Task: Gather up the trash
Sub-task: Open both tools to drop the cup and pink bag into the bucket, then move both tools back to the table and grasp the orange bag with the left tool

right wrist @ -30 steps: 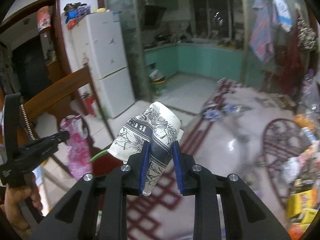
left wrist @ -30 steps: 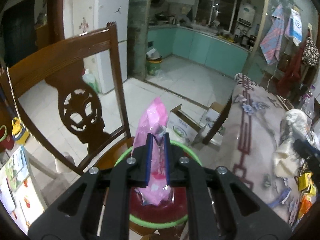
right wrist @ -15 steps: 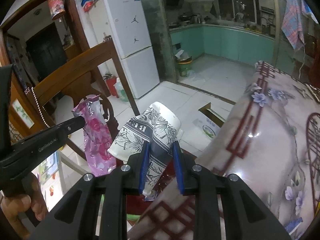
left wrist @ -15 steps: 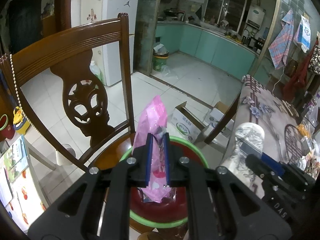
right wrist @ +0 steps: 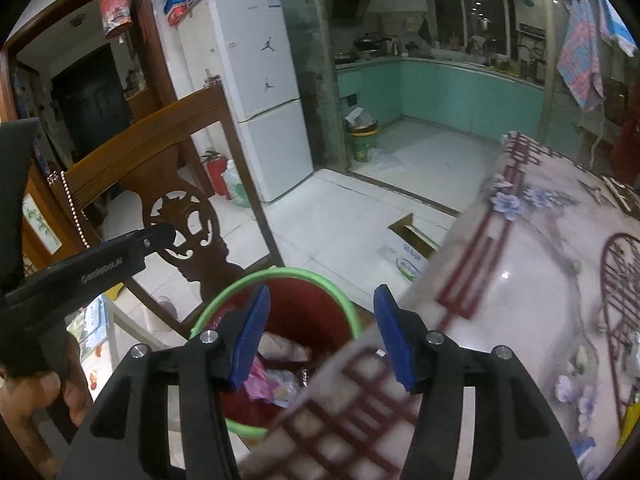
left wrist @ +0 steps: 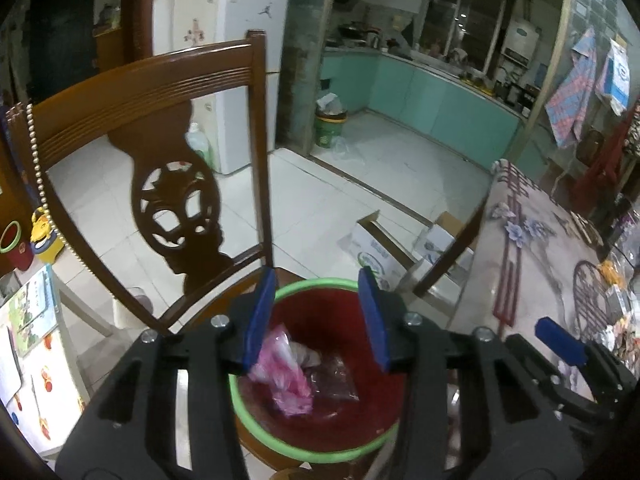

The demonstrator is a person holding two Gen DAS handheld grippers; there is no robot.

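Both tools hang over the red bin (left wrist: 320,416) with the green rim, which stands on the seat of the wooden chair (left wrist: 160,128). The left tool (left wrist: 316,320) has its jaws spread wide and holds nothing; the right tool (right wrist: 320,332) is spread wide and empty too. The pink wrapper (left wrist: 280,376) lies inside the bin, with other crumpled trash beside it. I judge that the dropping step is done for these pieces. The next move, I think, is to turn toward the bench (right wrist: 520,280), where more small litter (right wrist: 632,408) lies at the right edge, and to close on one piece.
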